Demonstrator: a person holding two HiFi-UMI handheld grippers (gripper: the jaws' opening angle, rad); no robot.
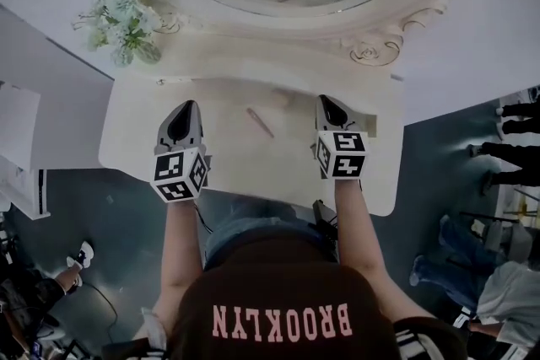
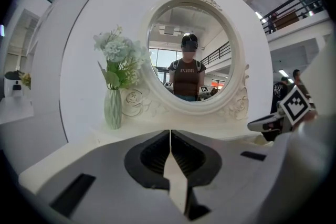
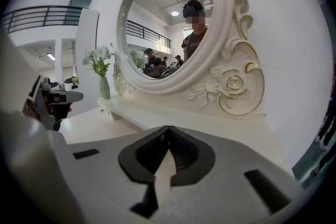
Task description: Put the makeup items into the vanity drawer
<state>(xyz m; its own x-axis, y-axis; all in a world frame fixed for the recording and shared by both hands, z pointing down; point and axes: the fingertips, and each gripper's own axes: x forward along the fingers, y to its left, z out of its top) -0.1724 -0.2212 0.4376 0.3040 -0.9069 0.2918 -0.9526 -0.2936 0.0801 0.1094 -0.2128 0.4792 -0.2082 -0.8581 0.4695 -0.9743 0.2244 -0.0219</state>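
Holding the left gripper [image 2: 170,136] and right gripper [image 3: 168,134] above the cream-white wooden vanity tabletop [image 1: 228,173], jaws of each pressed fully together, gripping nothing. Lying between them, at 3 o'clock from the left gripper: slim pink makeup pencil [image 1: 260,122], flat on the top. Probably preparing the pickup; vanity drawer not showing in any view. Next move calling for parting one gripper's jaws and lowering astride the pencil.

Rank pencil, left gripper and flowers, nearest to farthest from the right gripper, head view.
1. Pencil, on the tabletop just left of the right gripper.
2. Left gripper, farther left.
3. Flowers, back left corner.
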